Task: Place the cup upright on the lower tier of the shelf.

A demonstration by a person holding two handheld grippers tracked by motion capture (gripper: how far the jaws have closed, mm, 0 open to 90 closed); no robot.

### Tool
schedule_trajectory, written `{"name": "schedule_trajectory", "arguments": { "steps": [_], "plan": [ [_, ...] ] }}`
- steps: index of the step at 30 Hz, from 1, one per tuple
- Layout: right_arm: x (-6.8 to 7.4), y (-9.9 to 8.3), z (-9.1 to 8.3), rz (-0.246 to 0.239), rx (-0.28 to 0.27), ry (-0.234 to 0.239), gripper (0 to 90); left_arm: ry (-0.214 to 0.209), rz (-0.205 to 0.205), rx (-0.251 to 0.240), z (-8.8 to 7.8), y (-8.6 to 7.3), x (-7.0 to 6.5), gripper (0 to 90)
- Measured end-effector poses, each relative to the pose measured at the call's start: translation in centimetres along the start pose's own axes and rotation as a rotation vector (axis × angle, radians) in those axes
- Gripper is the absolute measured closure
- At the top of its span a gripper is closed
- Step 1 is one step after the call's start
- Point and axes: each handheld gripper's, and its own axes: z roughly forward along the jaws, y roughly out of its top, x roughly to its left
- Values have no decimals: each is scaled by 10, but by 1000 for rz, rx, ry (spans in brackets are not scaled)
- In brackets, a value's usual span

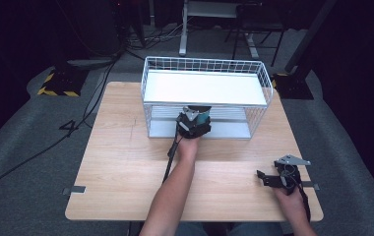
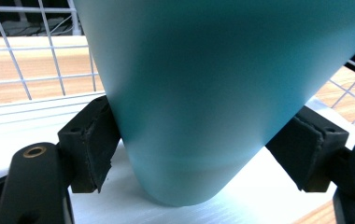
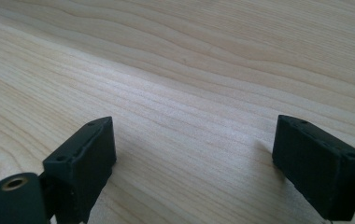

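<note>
Wooden tabletop carries a white wire rack at its far edge. Left gripper reaches under the rack's upper shelf; its own view shows fingers clamped on a teal cup over the lower shelf. Right gripper sits near the front right corner, fingers apart over bare wood.

My black two-jaw left gripper reaches forward, arm extended, jaws clamped either side of something; my black two-jaw right gripper sits low, jaws spread apart.
</note>
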Motion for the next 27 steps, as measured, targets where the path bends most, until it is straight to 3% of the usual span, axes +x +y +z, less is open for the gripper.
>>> {"name": "schedule_trajectory", "arguments": {
  "steps": [8, 16, 17, 21, 24, 27],
  "plan": [
    [0, 0, 0, 0, 0, 0, 135, 25, 36, 32, 9, -4, -2, 221],
    [0, 0, 0, 0, 0, 0, 135, 21, 18, 30, 10, -4, 0, 221],
    [0, 0, 0, 0, 0, 0, 135, 41, 43, 35, 8, -3, 2, 221],
    [0, 0, 0, 0, 0, 0, 135, 34, 7, 31, 8, -3, 3, 217],
    [0, 0, 0, 0, 0, 0, 135, -16, -27, 55, 10, -3, 6, 200],
    [0, 0, 0, 0, 0, 0, 135, -3, -42, 59, 11, -5, 8, 157]
  ]
}}
